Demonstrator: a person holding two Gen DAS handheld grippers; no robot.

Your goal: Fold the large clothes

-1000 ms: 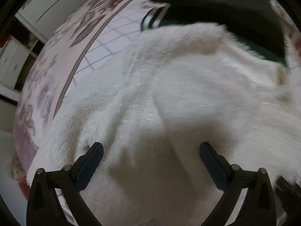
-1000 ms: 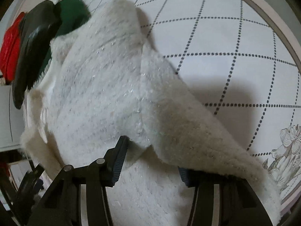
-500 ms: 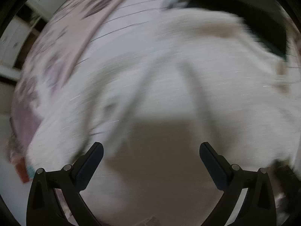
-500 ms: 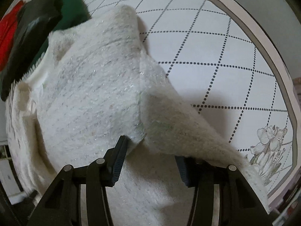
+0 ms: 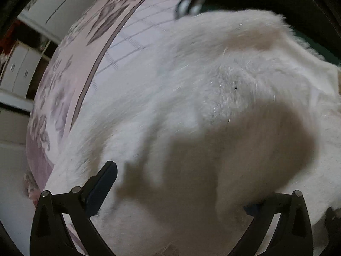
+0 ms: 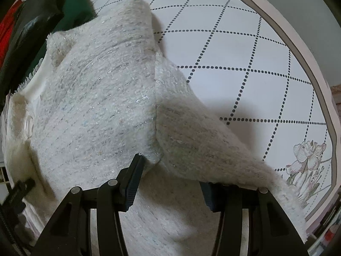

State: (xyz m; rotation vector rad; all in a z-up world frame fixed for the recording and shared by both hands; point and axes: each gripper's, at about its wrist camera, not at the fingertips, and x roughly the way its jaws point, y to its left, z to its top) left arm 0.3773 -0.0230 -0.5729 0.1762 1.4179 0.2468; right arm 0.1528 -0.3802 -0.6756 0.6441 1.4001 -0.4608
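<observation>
1 white fuzzy sweater (image 6: 96, 98), spread over a bedspread (image 6: 245, 49) with dotted lattice; lifted fold near the bedspread's floral edge. Right view only: green garment (image 6: 74, 6), black garment (image 6: 32, 21) at the far corner. Right gripper (image 6: 168, 183) points down, jaws clamping the sweater's fold. Left gripper (image 5: 177, 194) tilts steeply down, jaws wide apart, holding nothing; view blurred.

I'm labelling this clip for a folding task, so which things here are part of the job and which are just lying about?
In the job:
white fuzzy sweater
right gripper
left gripper

Lying about:
green garment
black garment
red cloth
</observation>
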